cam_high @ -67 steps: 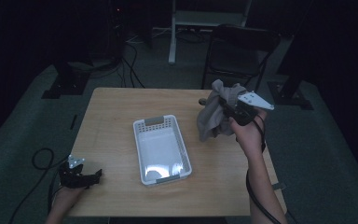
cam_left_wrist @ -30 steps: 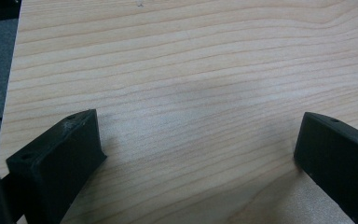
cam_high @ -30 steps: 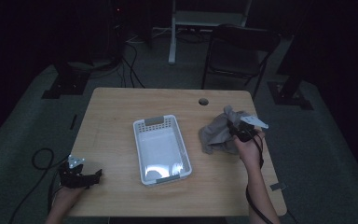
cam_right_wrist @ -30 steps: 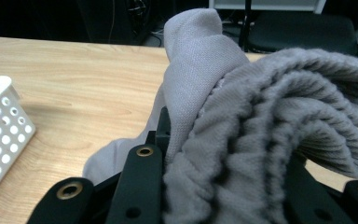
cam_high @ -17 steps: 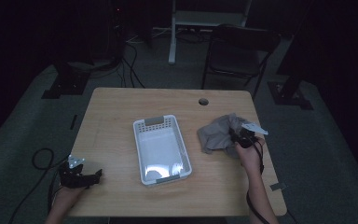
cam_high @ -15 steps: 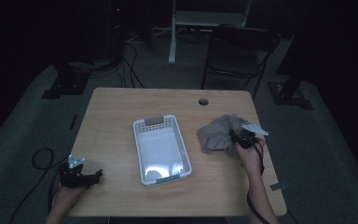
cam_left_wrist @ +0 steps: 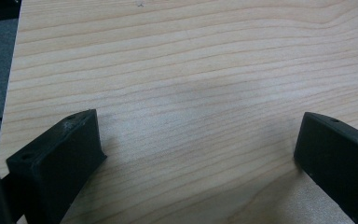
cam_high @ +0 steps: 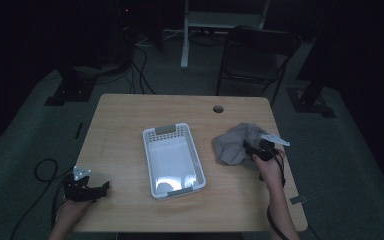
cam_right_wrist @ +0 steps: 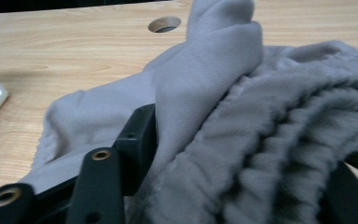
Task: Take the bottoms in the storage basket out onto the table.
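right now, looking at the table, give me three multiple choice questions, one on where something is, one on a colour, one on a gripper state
1. Where does the grey cloth lie on the table?
A. inside the basket
B. to the right of the basket
C. at the near left corner

2. What colour is the basket?
A. white
B. red
C. black

3. How does the left gripper stand?
A. shut on the cloth
B. shut on the basket rim
C. open over bare wood

Answers:
1 B, the high view shows the cloth beside the basket by the right gripper.
2 A, its mesh walls and floor look white.
3 C, the left gripper view shows its jaws wide apart with only wood grain between them.
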`<state>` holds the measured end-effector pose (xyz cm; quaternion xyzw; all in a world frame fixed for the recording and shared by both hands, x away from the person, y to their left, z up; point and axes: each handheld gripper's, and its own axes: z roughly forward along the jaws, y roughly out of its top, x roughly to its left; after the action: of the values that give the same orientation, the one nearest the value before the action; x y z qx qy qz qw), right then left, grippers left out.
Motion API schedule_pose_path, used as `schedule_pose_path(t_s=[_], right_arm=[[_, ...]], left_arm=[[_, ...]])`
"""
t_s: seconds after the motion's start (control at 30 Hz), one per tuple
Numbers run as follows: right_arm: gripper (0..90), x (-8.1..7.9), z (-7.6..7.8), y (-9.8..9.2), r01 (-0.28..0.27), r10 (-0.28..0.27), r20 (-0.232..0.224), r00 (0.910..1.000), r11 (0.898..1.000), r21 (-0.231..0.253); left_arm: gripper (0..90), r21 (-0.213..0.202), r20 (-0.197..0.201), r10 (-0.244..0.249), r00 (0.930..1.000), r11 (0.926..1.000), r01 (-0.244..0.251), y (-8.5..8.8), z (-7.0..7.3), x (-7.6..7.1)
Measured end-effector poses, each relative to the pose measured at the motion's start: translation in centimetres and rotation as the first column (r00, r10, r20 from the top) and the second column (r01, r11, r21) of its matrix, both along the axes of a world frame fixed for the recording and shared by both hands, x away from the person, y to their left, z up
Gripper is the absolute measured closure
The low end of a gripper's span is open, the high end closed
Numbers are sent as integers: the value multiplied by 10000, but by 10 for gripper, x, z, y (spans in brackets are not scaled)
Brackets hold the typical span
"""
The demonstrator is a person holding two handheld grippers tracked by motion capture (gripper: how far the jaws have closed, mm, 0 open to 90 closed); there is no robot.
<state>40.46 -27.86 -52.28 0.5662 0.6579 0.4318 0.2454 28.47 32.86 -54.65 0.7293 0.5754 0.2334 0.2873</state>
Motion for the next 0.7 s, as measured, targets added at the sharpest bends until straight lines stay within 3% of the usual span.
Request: schedule_pose_path(t_s=[0.33,0.7], right_arm=[[328,-8,8,1,-340,339,121,9994,9994,59],[190,-31,14,-2,-940,934,416,9948,9955,133]], left_arm=[[14,0,1,-2,10000,10000,2,0,0,0],[14,0,0,0,10000,10000,0,0,0,0]])
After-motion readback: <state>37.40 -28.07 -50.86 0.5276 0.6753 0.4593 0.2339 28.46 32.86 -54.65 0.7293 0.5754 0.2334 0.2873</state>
